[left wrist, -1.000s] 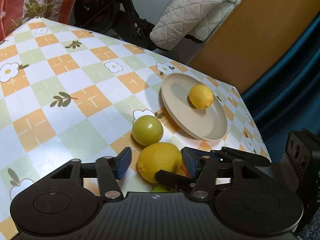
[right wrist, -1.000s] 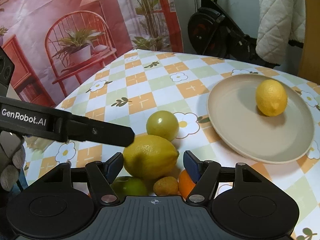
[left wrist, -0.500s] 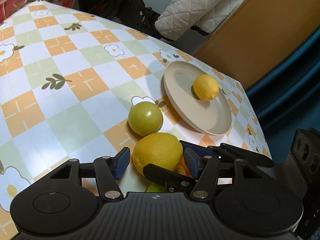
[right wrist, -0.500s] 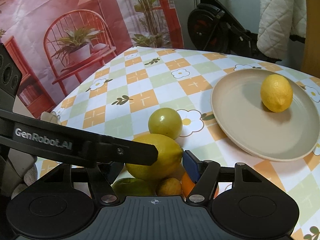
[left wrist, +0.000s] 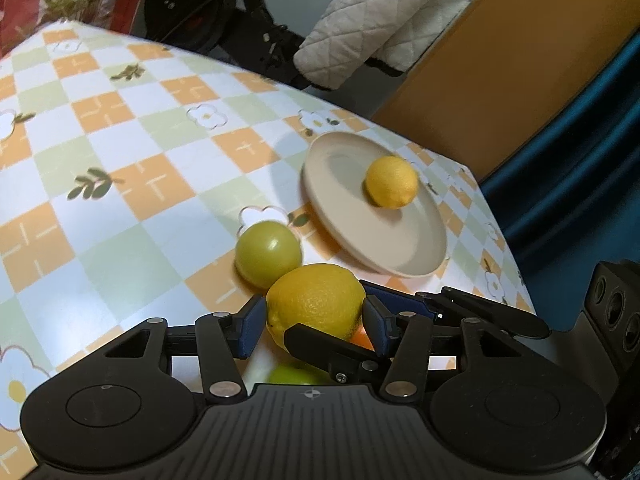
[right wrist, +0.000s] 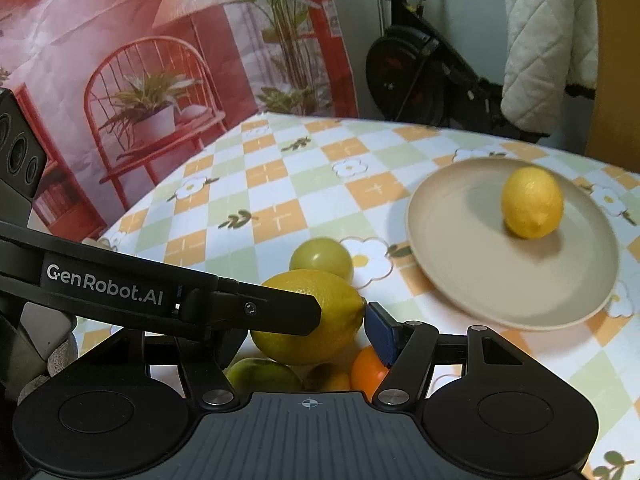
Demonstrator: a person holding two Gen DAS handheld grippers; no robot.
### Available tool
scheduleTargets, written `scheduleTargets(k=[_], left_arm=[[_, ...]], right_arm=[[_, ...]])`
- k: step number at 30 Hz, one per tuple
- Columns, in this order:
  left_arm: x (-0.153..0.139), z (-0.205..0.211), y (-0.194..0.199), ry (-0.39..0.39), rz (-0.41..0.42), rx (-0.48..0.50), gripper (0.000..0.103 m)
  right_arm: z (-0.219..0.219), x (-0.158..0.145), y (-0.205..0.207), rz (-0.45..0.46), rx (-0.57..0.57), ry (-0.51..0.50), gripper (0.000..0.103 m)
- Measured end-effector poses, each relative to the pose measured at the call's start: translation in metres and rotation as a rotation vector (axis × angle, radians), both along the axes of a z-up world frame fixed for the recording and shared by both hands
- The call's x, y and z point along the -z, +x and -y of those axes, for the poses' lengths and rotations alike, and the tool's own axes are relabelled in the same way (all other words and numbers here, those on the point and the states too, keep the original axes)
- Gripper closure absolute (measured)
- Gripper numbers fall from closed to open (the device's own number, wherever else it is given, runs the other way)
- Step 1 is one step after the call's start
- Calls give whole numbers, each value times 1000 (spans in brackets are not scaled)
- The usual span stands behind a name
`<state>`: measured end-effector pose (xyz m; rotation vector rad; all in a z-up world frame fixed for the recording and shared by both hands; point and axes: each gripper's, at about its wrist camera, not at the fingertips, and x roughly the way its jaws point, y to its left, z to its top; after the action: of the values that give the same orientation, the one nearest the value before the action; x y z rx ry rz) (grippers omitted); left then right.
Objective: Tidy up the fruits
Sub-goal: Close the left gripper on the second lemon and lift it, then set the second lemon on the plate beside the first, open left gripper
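Observation:
A large yellow lemon [left wrist: 316,300] sits in a small fruit pile at the near table edge, and both grippers close in on it. My left gripper [left wrist: 314,320] has its blue pads touching both sides of the lemon. My right gripper [right wrist: 308,320] reaches the same lemon [right wrist: 316,312] from the other side; its right pad [right wrist: 380,332] touches it, its left finger is hidden by the left gripper's finger [right wrist: 160,296]. A green round fruit [left wrist: 267,254] lies just beyond. A second lemon [left wrist: 392,187] rests on the beige plate [left wrist: 400,252].
Under the large lemon lie an orange [right wrist: 368,372], a small yellow fruit [right wrist: 336,380] and a green fruit [right wrist: 260,374]. The checkered tablecloth [left wrist: 120,184] drops off at the right edge. An exercise bike [right wrist: 420,68] and quilted cloth [left wrist: 380,20] stand behind the table.
My left gripper has narrowed from a wide opening until its pads meet the large lemon. The left finger has slid further across the right wrist view. The plate and its lemon have not moved.

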<state>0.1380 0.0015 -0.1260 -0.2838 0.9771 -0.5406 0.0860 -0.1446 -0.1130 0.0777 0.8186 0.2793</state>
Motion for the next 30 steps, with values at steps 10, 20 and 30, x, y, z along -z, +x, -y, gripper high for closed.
scheduleTargets(k=[10, 20, 30], left_arm=[[-22, 26, 13, 3, 57, 57, 48], [-23, 64, 50, -9, 66, 109, 48], [-11, 87, 86, 25, 54, 122, 48]], right_arm=[[22, -22, 1, 75, 59, 0, 43], [58, -25, 25, 101, 131, -11, 43], [84, -11, 61, 73, 184, 7, 43]])
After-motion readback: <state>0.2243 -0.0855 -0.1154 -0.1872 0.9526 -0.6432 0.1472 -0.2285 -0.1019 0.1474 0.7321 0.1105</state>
